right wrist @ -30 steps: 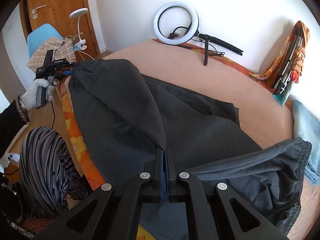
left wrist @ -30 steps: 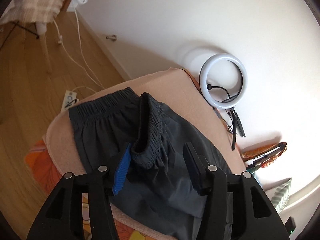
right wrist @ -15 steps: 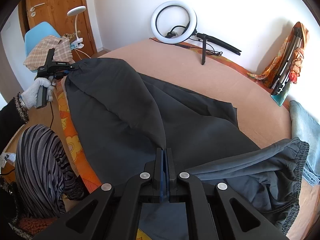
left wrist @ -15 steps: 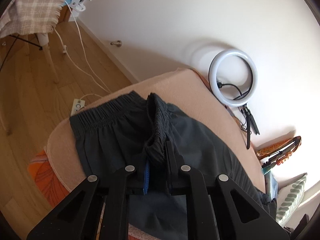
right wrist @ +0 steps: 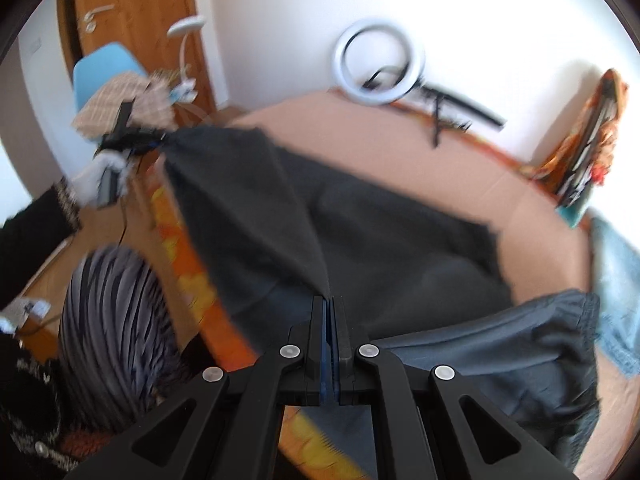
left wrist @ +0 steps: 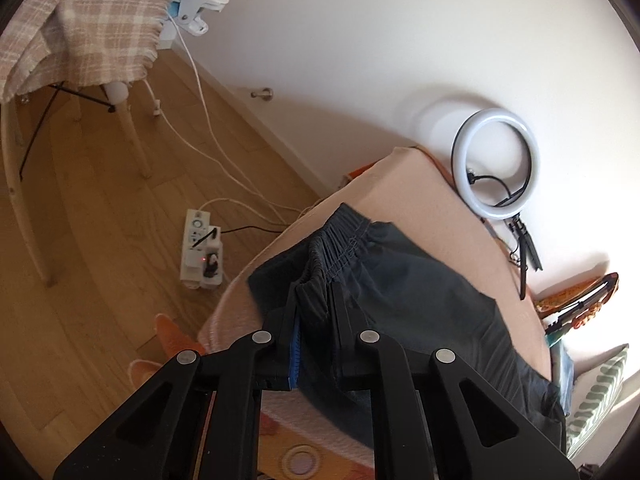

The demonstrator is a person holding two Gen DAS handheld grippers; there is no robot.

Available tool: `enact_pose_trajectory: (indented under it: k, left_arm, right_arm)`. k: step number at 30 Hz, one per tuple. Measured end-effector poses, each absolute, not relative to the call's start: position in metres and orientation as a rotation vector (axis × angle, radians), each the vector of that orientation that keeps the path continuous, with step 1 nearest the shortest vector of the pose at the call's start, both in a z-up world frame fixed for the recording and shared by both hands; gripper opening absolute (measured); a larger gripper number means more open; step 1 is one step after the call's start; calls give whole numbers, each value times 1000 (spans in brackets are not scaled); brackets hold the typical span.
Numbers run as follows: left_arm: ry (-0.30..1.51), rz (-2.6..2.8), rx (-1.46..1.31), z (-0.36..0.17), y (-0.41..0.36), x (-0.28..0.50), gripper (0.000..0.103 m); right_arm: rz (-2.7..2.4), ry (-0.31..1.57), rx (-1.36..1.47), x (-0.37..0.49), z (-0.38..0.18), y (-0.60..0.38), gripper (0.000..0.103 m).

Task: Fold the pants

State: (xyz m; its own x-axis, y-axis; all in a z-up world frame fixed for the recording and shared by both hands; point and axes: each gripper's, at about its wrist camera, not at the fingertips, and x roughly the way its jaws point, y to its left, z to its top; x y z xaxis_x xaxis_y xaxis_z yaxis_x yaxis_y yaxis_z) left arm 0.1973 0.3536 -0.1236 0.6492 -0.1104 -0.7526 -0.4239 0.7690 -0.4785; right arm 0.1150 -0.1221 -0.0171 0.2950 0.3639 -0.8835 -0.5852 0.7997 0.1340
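Pants (left wrist: pixel 420 304) lie dark across the peach-covered bed (left wrist: pixel 424 196), stretched taut between both tools, long axis running from one to the other. Left hand-held gripper (left wrist: pixel 316 312) is clamped on the gathered waistband; right hand-held gripper (right wrist: pixel 329 308) is pinched tight on fabric. Only the left view shows the power strip (left wrist: pixel 200 248); only the right, blurred, shows the door (right wrist: pixel 132 20).

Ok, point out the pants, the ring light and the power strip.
pants (left wrist: pixel 424 300), left wrist view, flat dark fabric below the waistband
ring light (left wrist: pixel 498 118), left wrist view, top of the white ring
power strip (left wrist: pixel 196 240), left wrist view, white body
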Motion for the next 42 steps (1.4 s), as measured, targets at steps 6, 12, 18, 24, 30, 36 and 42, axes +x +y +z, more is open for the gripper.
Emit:
enact_pose_trajectory:
  k: [6,12,18,24,30,36,42]
  left_arm:
    - [888,189,-671,-128,353,197,13]
    - [881,202,-592,-115,349,192,19]
    - [820,121,-530,-75,321,186,19]
    - [763,-86,-460,-19,254,198,54]
    - [768,-351,-373,16,160,219,59]
    - [840,-549,-367,13,74,243,61]
    - [922,-704,-336,8,-13,258,61]
  right_arm:
    - [601,1182,-202,109,-54,-125,0]
    - [587,1207,-192,103,-72,-126,0]
    - [577,1207,-101,104,-74,-138,7]
    - [547,1120,-24,93,-48,-154,30]
    - [420,1068,80,86,-26,-187,47]
    - [281,1019,120,77,-7,-217,65]
    - [141,994,155,70,-1,-256,81]
